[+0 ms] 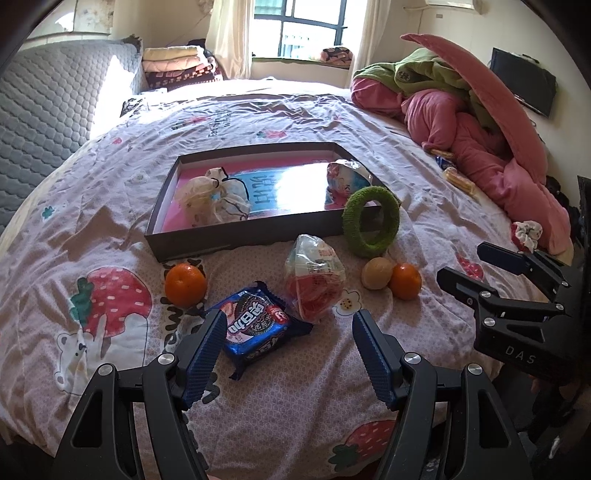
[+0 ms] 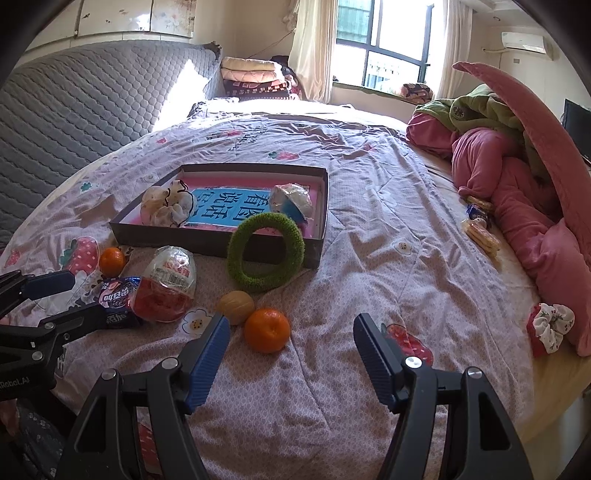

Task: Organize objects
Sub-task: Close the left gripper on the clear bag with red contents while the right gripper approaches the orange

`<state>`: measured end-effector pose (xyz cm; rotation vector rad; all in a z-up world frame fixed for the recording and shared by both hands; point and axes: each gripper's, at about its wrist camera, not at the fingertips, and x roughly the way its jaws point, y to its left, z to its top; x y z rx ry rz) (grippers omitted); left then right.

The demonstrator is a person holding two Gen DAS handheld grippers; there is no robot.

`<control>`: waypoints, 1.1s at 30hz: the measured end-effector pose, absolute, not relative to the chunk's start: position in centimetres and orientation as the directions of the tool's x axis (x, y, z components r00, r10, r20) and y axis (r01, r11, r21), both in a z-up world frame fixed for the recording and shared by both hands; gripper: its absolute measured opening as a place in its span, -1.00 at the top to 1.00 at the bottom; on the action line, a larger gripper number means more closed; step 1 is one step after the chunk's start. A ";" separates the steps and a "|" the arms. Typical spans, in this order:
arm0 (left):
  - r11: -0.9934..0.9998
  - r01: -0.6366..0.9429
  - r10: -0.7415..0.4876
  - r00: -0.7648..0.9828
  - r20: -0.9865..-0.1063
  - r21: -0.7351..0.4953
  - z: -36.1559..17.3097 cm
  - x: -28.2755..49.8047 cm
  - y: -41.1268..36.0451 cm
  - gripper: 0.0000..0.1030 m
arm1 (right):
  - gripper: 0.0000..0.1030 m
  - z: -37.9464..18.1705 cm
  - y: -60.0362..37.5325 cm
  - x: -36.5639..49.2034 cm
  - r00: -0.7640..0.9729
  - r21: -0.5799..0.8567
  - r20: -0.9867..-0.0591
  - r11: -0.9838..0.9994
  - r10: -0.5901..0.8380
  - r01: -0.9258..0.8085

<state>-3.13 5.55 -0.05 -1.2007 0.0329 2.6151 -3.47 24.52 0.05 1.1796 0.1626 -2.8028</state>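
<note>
A home bedroom: a wide bed [image 1: 258, 118] with a strawberry-print sheet fills the frame, a quilted grey headboard [image 1: 48, 110] at left, rumpled pink bedding [image 1: 480, 147] at right, folded blankets [image 1: 177, 66] and a curtained window [image 1: 303, 29] at top.

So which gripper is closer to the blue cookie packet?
The left gripper. The blue crinkly cookie packet lies right between its open jaws, at the tips. The right gripper hangs off to the side, over the round orange tangerine.

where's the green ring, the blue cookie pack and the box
green ring [image 2: 236, 266], right wrist view, its left side
blue cookie pack [image 1: 255, 325], left wrist view, middle of wrapper
box [image 1: 243, 236], left wrist view, near wall
</note>
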 end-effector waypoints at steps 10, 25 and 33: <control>-0.962 -0.261 0.232 -0.616 -0.753 -0.083 -0.2 -4.1 6.9 -0.40 | -0.34 -0.9 24.3 -3.5 -0.686 -0.056 -0.724 -0.987 -0.065 0.152; -0.959 -0.262 0.249 -0.589 -0.769 -0.110 -1.7 -6.1 7.6 -0.40 | -0.34 -2.9 24.1 -4.4 -0.654 -0.041 -0.752 -0.985 -0.079 0.167; -0.960 -0.246 0.254 -0.582 -0.772 -0.131 -2.2 -7.5 7.4 -0.40 | -0.34 -3.9 24.3 -5.2 -0.639 -0.036 -0.766 -0.986 -0.077 0.162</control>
